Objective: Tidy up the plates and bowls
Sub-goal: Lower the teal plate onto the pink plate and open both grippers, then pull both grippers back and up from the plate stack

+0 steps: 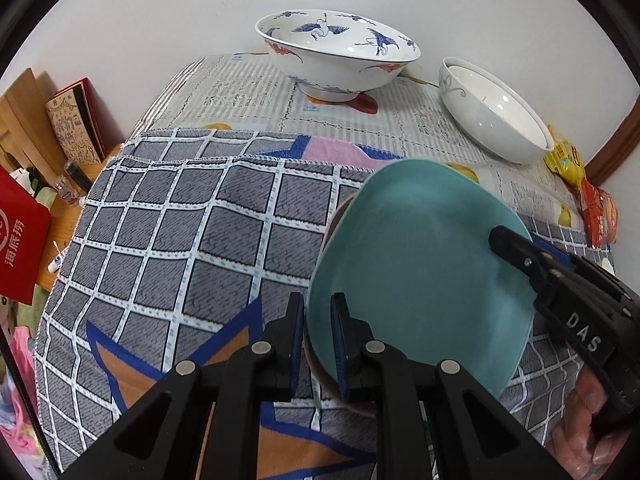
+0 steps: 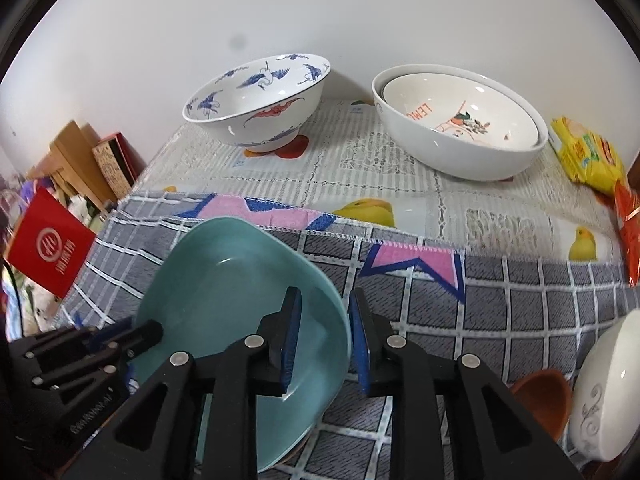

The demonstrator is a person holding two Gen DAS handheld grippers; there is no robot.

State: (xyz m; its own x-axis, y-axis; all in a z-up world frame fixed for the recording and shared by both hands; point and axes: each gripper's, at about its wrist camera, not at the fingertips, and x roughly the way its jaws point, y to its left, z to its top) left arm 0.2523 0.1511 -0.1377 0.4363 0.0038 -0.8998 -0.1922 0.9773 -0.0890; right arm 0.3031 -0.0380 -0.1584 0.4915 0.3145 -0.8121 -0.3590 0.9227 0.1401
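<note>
A teal, squarish plate (image 1: pixel 420 264) (image 2: pixel 224 280) hangs tilted just over the checked cloth (image 1: pixel 180 240). My left gripper (image 1: pixel 318 332) is shut on its near rim; in the right wrist view it shows at the plate's left edge (image 2: pixel 148 332). My right gripper (image 2: pixel 326 332) straddles the opposite rim with its jaws a little apart, the pads not pressing; the left wrist view shows one of its fingers (image 1: pixel 508 244) lying on the plate. A brown dish's rim (image 1: pixel 334 220) peeks out beneath the plate.
At the back stand a blue crane-pattern bowl (image 1: pixel 340 60) (image 2: pixel 256 108) and two nested white bowls (image 1: pixel 496 116) (image 2: pixel 460 128). A white scroll-pattern bowl (image 2: pixel 600 392) and a terracotta bowl (image 2: pixel 544 396) sit near right. Snack packets (image 2: pixel 588 152) lie at the right edge, a red bag (image 1: pixel 20 232) off the left.
</note>
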